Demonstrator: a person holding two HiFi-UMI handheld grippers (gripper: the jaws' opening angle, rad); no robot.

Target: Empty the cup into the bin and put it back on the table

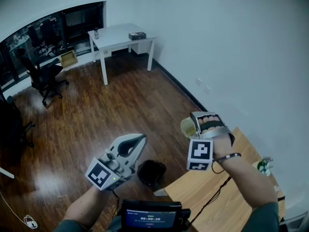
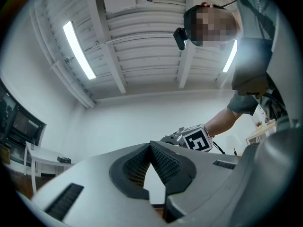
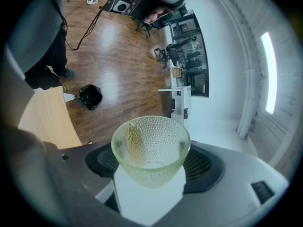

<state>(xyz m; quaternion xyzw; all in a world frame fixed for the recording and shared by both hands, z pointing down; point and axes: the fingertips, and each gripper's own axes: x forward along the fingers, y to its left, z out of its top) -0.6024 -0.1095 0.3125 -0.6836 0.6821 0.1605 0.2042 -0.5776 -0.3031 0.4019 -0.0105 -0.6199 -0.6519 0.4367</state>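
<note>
Cup is clamped low on its wall in your right tool, in the air off the bench. It looks light, thin and dimpled, likely slick, so squeeze gently near the base. Your left tool is closed on nothing. Only the right gripper view shows the cup's inside; the head view places the bin.

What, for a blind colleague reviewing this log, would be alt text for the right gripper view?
A translucent pale-green dimpled cup is clamped between the jaws of the right gripper. Beyond it, a round black bin stands on the brown wooden floor beside a light wooden table.
</note>
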